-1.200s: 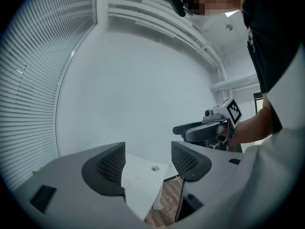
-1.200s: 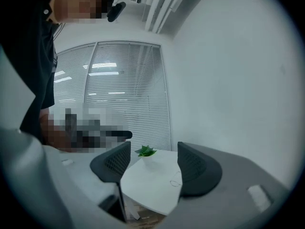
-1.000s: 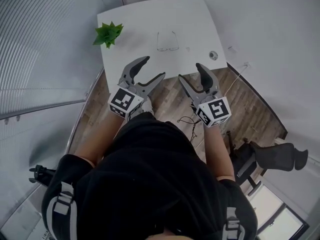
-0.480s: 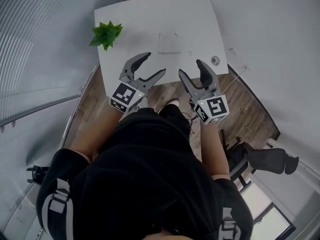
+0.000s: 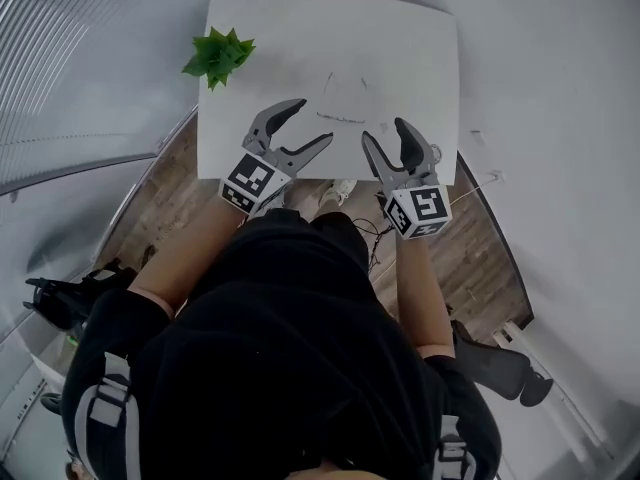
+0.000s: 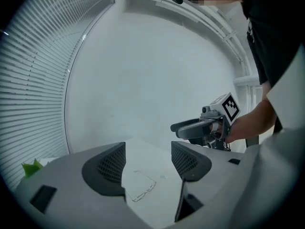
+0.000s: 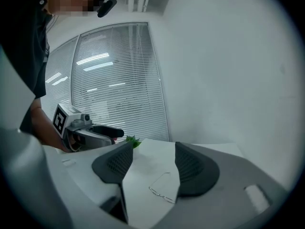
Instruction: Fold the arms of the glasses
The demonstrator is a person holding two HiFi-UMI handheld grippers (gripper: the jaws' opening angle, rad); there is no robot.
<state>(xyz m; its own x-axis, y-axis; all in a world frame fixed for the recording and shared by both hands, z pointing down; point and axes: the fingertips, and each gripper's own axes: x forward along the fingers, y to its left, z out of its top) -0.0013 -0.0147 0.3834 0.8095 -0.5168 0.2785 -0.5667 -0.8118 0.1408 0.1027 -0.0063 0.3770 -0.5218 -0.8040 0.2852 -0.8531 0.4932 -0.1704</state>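
Glasses lie on the white surface, arms spread open, just ahead of both tongs and untouched. Left tongs are wide apart and empty. Right tongs are apart too, jaws closing on nothing. We judge the frame to be thin wire: light, springy, likely to skate on the smooth top and easy to bend. We'd pin the front rim near the bridge with one pair and push each arm inward close to its hinge with the other, low force.
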